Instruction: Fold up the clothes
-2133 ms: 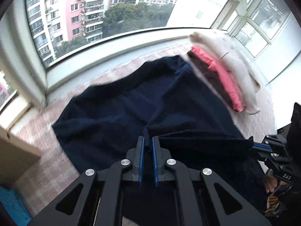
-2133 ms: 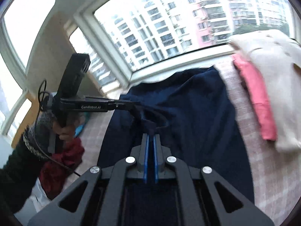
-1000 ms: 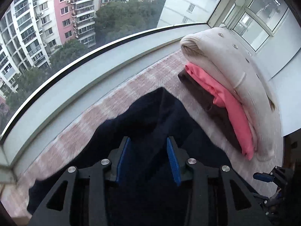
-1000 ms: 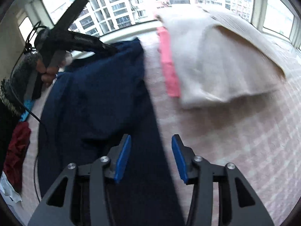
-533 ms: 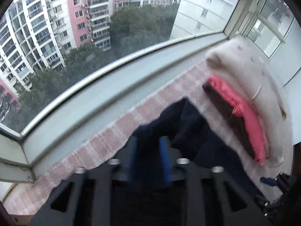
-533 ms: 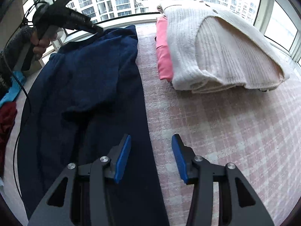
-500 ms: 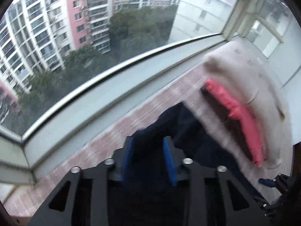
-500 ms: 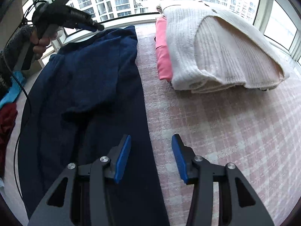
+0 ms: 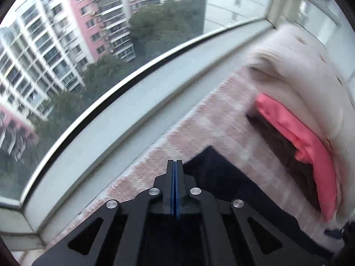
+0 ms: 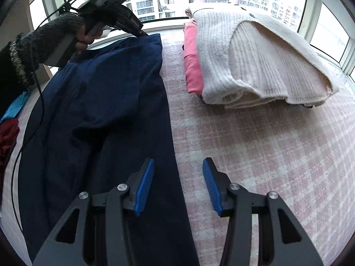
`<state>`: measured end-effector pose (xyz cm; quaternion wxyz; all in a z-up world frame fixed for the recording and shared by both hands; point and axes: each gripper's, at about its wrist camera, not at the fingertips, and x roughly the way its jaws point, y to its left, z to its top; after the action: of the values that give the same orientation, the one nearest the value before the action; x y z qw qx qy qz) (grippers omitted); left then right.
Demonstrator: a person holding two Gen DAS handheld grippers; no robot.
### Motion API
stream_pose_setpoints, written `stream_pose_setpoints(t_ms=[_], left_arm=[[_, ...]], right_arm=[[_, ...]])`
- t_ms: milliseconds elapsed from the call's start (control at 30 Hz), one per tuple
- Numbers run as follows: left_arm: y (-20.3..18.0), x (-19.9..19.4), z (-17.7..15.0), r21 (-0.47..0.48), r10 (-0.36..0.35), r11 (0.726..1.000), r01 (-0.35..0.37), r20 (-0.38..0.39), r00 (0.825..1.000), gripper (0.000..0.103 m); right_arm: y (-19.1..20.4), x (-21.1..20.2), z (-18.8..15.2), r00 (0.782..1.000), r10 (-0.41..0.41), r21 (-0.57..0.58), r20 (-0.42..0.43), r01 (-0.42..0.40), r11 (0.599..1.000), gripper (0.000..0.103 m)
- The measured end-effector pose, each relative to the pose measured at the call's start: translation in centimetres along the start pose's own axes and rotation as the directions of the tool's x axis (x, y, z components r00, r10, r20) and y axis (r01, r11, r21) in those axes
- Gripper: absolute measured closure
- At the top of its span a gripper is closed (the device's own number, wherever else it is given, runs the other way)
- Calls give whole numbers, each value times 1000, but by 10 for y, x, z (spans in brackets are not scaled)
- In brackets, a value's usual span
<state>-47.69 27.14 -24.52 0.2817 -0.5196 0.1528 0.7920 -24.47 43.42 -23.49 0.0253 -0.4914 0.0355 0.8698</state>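
Note:
A navy garment (image 10: 106, 110) lies folded lengthwise on the pink checked cover (image 10: 255, 155). My left gripper (image 9: 175, 166) has its jaws closed at the garment's far top corner (image 9: 213, 168), by the window; in the right wrist view it (image 10: 142, 34) pinches that far edge. My right gripper (image 10: 177, 177) is open and empty, held low over the garment's near right edge.
A stack of folded clothes stands to the right: a cream knit sweater (image 10: 255, 51) on a pink piece (image 10: 193, 66) and a dark one (image 9: 288, 150). The window sill (image 9: 133, 119) runs along the far edge. Red (image 10: 6, 137) and blue (image 10: 15, 106) clothes lie at the left.
Both grippers let go of the carried garment about a second ago. My left gripper then moved to the far corner and shut on it. My right gripper has stayed open.

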Motion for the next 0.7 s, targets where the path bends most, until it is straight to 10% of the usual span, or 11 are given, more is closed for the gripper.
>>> stream_pose_setpoints(t_ms=[100,233,567,700], left_arm=[[5,-12,0,-27,-97,995,98,27,995,102],[-8,-29,-3,56,-175,983,173,19,984,56],[-57,-3,3,207,-78,974,95,-87,993,57],[-62,-8,10,205,-94,973,105,-65,993,92]], right_arm=[[-7,-7,0,997,74,24,-3,-74,997,72],[-10,-12,3,998,58,-22,-21,-58,998,64],[-7,-10,-4,993,57,-87,-100,-66,994,64],[-5,-8,-10,994,58,-102,-94,-67,993,75]])
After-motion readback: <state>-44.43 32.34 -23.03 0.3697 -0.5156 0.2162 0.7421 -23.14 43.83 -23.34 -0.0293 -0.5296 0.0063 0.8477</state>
